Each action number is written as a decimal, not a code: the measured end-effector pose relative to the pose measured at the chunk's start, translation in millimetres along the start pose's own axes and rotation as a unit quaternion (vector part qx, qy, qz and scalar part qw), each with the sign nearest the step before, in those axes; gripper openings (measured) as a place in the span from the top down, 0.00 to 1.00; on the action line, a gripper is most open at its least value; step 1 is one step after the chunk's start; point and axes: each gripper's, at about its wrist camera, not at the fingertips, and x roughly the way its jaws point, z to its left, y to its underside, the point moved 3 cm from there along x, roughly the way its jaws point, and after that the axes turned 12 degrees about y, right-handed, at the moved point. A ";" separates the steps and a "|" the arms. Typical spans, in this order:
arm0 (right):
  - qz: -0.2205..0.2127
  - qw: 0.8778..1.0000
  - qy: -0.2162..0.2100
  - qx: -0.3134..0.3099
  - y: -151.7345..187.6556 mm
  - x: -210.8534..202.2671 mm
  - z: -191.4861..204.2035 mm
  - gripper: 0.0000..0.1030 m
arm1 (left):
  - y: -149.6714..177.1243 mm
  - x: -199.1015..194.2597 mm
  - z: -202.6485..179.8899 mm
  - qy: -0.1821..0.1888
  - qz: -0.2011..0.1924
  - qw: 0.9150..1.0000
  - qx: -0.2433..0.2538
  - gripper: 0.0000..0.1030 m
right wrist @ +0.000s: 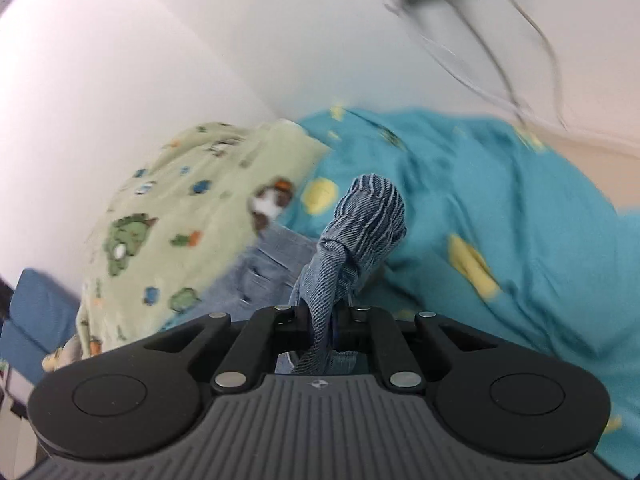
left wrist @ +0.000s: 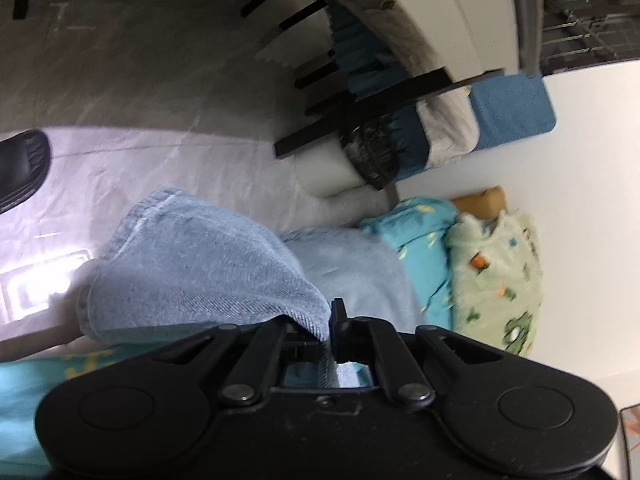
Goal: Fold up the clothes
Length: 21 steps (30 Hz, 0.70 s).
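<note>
The teal bedspread point(right wrist: 500, 184) fills the right wrist view from twelve to four o'clock, the green dinosaur blanket point(right wrist: 168, 208) sits at nine, and the denim garment point(left wrist: 208, 256) hangs lifted above them. The left gripper point(left wrist: 330, 322) is clenched on one denim edge; the right gripper point(right wrist: 320, 312) pinches a bunched wad. That wad may slip, or the hanging cloth drag the blanket. No container shows clearly.

Teal bedsheet point(right wrist: 500, 184) with yellow prints; green cartoon-print fleece blanket point(right wrist: 172, 208) beside it; white wall point(right wrist: 140, 60); grey tiled floor point(left wrist: 140, 80); black slipper point(left wrist: 20, 168).
</note>
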 end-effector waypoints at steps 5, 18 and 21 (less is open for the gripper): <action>-0.023 0.999 -0.013 -0.042 -31.7 18.4 68.1 0.92 | -37.2 57.8 -41.1 -0.003 0.001 1.000 0.011 0.97; -0.012 0.984 0.087 -0.156 -50.8 203.2 205.0 0.93 | -97.7 253.3 -70.4 -0.054 0.059 0.995 0.057 0.97; -0.009 0.975 0.104 -0.198 -39.7 244.8 222.0 0.93 | -98.6 288.2 -47.6 -0.079 0.075 0.992 0.058 0.97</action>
